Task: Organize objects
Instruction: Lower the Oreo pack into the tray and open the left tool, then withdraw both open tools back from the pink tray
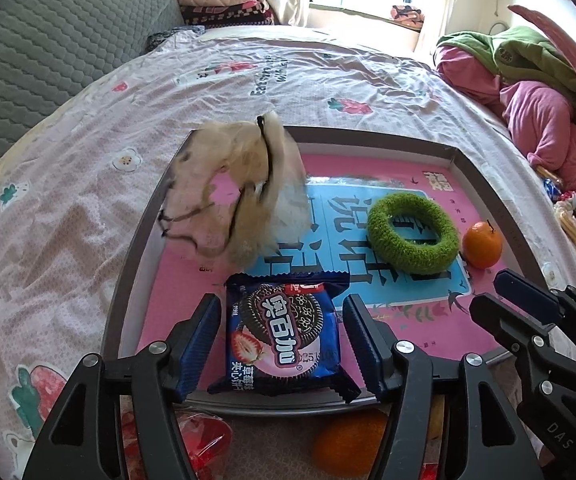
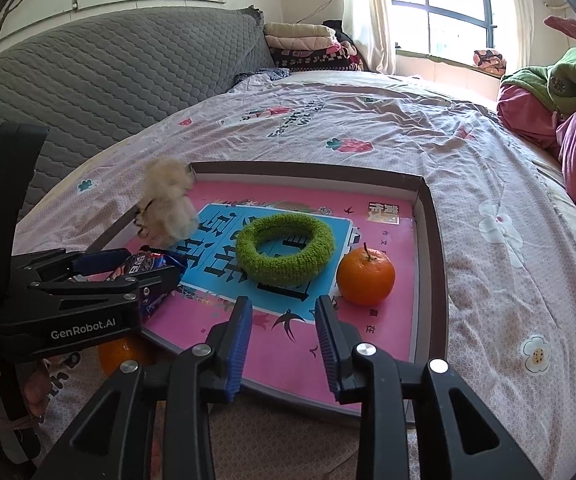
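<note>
Fingers of the left gripper stand wide, one on each side of the cookie pack, with a visible gap between each pad and the wrapper, so nothing is gripped; the pack lies flat inside the tray at its near edge. That straddle is what the coming move hangs on, as I judge it: the pack sits dead between the left pads, its long axis running 12 to 6 in the left view, along the line of the fingers, printed face up and its crimped end toward 12. The left gripper is far nearer to it than the right. The right gripper is partly open with nothing between its pads, hovering over bare pink tray floor at the near edge; the ring lies at its 12 and the orange at about 1, both flat in the tray and just beside each other. A fluffy beige thing is blurred at the tray's far left corner, at 11 from the left fingers; whether it rests or is in the air I cannot tell. A second orange lies outside the tray, below its near rim, on the bedsheet.
</note>
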`<action>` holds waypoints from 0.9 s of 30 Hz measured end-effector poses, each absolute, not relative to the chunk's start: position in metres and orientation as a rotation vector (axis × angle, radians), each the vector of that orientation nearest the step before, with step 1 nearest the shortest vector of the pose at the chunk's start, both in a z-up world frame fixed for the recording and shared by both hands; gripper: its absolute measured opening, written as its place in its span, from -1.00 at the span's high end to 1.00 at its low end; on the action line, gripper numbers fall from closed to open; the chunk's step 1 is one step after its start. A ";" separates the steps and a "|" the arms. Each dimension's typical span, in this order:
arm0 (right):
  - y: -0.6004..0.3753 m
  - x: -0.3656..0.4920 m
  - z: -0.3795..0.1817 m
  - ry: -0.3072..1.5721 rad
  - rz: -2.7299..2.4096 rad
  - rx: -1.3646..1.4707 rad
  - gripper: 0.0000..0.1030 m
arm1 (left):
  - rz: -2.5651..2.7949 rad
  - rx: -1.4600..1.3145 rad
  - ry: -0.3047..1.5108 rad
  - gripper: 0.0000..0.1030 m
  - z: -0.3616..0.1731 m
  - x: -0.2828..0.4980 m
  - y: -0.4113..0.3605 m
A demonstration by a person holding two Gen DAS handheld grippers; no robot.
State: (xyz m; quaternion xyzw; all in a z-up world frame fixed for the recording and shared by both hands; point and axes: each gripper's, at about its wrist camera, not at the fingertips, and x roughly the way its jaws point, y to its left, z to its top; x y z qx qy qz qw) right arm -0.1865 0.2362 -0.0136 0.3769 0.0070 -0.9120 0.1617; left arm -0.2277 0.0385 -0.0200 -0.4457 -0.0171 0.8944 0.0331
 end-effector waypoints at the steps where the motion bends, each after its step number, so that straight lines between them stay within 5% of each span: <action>1: 0.236 -0.186 -0.013 0.020 -2.606 1.071 0.30 | 2.754 -1.369 -0.050 -0.26 -0.019 -0.227 0.038; 27: 0.239 -0.176 0.000 0.027 -2.633 1.017 0.06 | 2.808 -1.312 -0.092 -0.27 0.009 -0.201 0.024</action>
